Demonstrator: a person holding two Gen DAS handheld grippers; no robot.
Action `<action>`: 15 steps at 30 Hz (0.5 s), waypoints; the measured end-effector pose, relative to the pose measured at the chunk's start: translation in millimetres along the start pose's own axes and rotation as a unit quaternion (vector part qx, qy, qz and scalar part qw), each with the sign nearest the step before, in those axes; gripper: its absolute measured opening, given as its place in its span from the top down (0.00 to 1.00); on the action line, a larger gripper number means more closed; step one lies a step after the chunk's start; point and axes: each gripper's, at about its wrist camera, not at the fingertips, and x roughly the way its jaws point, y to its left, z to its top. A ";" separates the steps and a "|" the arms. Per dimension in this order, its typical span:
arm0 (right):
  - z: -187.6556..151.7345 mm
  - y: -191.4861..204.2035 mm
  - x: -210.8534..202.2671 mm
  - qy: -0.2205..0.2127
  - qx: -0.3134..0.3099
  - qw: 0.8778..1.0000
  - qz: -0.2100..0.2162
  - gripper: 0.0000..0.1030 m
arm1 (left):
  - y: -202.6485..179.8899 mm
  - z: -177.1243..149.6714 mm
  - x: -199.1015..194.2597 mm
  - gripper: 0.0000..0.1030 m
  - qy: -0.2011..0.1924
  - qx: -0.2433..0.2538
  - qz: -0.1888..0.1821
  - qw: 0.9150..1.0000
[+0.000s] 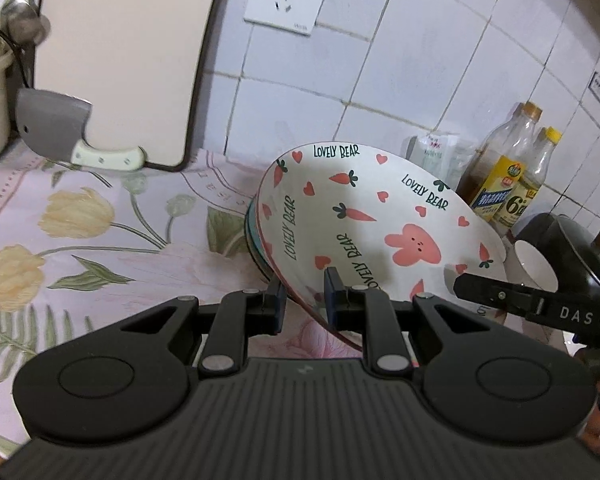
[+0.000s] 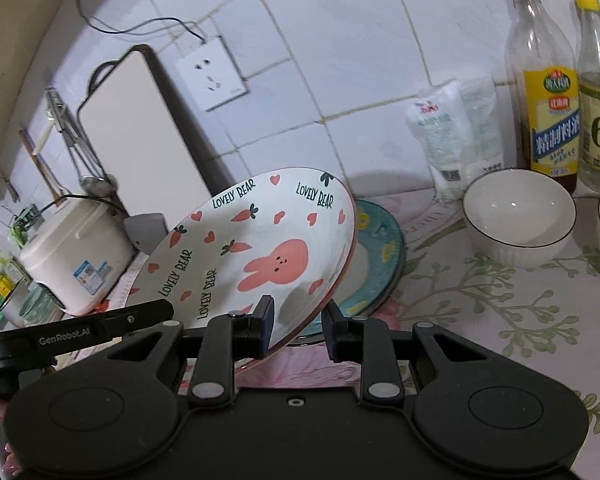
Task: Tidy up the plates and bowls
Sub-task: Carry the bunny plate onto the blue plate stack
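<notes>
Here, both tools astride tilted bunny plate (image 1: 364,216)

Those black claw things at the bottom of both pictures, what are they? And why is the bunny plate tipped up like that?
They are two grabbers, each held in a person's hand, with a little camera looking along its fingers. One picture comes from the left gripper, the other from the right gripper.

Both sit around the near edge of the bunny plate, one finger above the rim and one below, holding it tilted. How hard they pinch, I cannot tell.

Under it lies a teal plate on the flowery cloth. Nearby stand a white bowl, two bottles, a bag, a cleaver and a cutting board leaning on the wall.
</notes>
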 end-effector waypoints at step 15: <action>12.9 -26.5 45.3 0.043 0.022 0.998 -0.034 0.69 | 16.5 7.9 71.3 0.83 0.052 -0.028 -0.008 0.998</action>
